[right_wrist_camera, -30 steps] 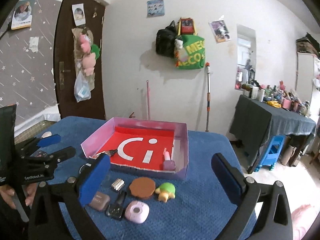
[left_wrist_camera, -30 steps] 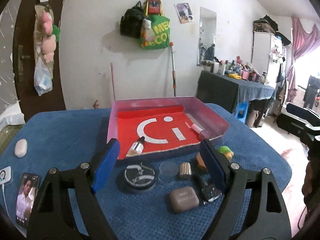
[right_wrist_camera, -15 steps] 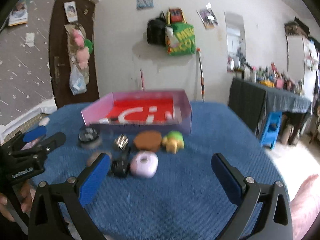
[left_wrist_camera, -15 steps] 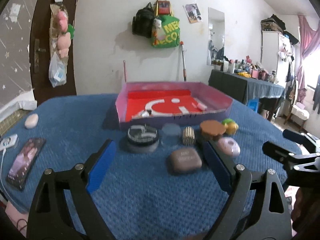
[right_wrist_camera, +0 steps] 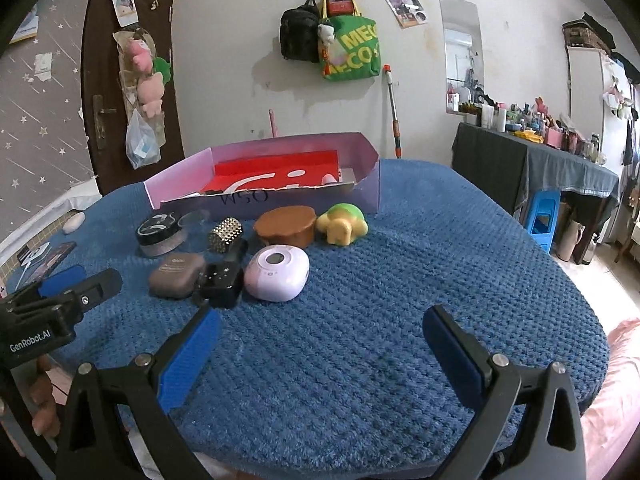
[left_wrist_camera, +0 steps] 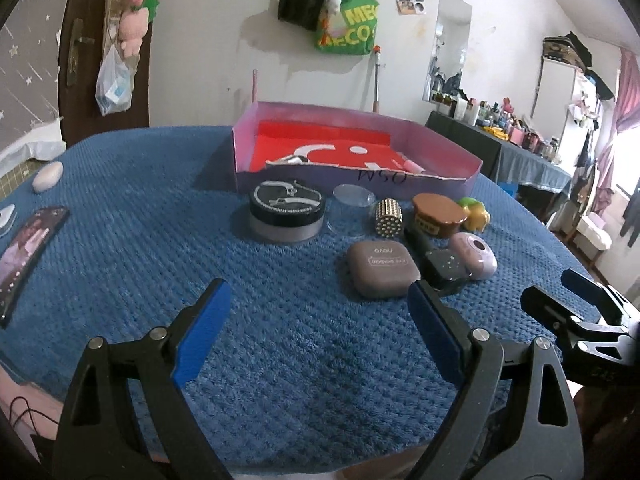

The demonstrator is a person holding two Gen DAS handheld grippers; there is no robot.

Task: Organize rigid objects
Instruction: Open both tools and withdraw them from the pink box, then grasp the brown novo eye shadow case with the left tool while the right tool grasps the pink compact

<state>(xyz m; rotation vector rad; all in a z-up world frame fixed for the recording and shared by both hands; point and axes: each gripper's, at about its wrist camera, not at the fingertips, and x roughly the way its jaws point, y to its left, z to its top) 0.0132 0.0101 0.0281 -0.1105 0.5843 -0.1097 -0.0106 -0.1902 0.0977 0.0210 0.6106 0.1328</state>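
We hold both claws low over the near edge of the blue-covered bench [left_wrist_camera: 120, 208], and both stand wide with nothing between their pads. Our left claw [left_wrist_camera: 316, 332] hovers short of the cluster of small things; the brown eyeshadow case [left_wrist_camera: 382, 268] lies just beyond its right pad, slightly to the inside of it, and is not touched. Past that case sits the black-lidded powder jar [left_wrist_camera: 286, 216], with a clear round lid [left_wrist_camera: 352, 210] beside it and a studded gold cylinder [left_wrist_camera: 389, 218] next along. A small black case [left_wrist_camera: 444, 266] lies touching the lilac rounded device [left_wrist_camera: 474, 254], and behind them stand the brown cake-shaped box [left_wrist_camera: 438, 220] and the yellow-green turtle toy [left_wrist_camera: 474, 214].

Our right claw [right_wrist_camera: 322, 344] hangs over bare cloth, well apart from everything; the lilac device lies ahead and to its left, nearest its left pad, with the black case and eyeshadow case farther left. The pink box [right_wrist_camera: 360, 192] with its red lining rests behind the whole row, its front wall just beside the turtle and the brown box. A phone [left_wrist_camera: 24, 256] and a white oval object [left_wrist_camera: 47, 176] lie far off to the left on the bench.
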